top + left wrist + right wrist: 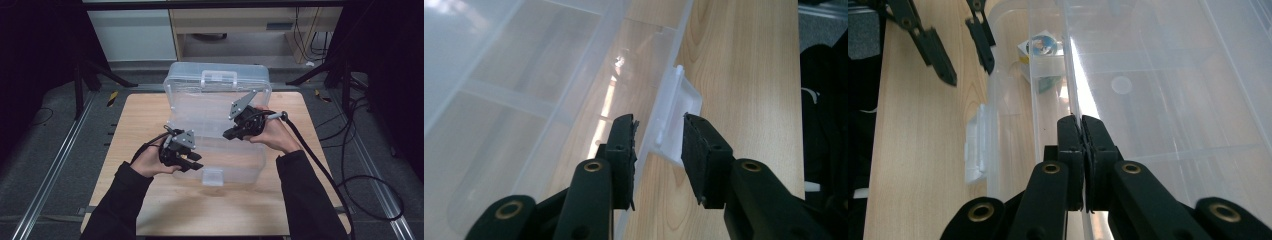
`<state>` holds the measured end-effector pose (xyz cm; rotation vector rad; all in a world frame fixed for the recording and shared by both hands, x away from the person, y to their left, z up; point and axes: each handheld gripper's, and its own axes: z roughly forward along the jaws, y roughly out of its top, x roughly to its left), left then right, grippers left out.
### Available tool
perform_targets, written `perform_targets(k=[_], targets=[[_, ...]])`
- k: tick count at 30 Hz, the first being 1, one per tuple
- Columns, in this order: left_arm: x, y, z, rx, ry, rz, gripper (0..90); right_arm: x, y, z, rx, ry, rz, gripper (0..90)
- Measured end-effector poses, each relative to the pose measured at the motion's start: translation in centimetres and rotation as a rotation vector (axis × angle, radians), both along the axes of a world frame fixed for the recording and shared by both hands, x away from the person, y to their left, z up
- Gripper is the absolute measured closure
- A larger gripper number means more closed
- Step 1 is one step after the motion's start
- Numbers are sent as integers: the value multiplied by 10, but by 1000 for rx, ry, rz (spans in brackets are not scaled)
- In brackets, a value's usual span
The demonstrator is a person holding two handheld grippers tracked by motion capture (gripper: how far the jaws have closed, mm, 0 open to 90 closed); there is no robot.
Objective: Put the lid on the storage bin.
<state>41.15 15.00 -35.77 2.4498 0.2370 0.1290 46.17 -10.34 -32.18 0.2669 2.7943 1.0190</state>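
A clear plastic organiser box point(235, 160) lies on the wooden table point(145, 120) with its lid point(200, 82) raised. My right gripper point(228, 134) is over the box, shut on a thin clear rim point(1074, 75) that looks like the lid's edge; the jaws point(1080, 120) are pressed together on it. My left gripper point(196, 162) hovers open by the box's front wall. The white front latch point(676, 117) sits just beyond its spread jaws point(658, 122), untouched. In the right gripper view, the left gripper point(969, 71) is open near the latch point(975, 145). A small yellow-and-white item point(1040, 47) lies inside the box.
Bare wood runs in front of the box and on both sides. A black cable point(325, 175) trails off the table's right side. Dark stand legs point(100, 72) and a cabinet point(235, 30) stand beyond the far edge.
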Motion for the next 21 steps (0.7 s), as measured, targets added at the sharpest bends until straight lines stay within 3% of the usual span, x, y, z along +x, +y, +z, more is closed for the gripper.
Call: perform_targets(k=[1,6,10,12,13,14,15,16,18,20,21], targets=[[1,7,6,-34,16,7,725,0,-1,0,3,0,-3,878],[-1,22,18,-69,4,43,766,-1,-1,-1,9,-1,-12,876],[-3,40,32,-149,-7,87,797,-2,-1,-2,16,-2,-17,875],[-3,43,34,-165,-9,104,809,-2,-2,-2,20,-2,-20,875],[-2,47,37,-188,-13,138,813,-3,-2,-3,26,-1,-22,875],[-2,47,37,-188,-13,138,816,-3,-2,-3,26,-1,-22,875],[0,51,39,-214,-12,181,817,-3,-3,-3,27,-5,-21,875],[0,51,39,-214,-12,181,817,-3,-3,-3,27,-5,-21,875],[6,57,40,-262,-18,259,824,-5,-3,-4,28,-10,-24,876],[7,60,40,-275,-19,279,832,-6,-3,-4,26,-11,-24,877],[9,64,41,-292,-39,312,841,-6,-3,-4,26,-10,-22,878]])
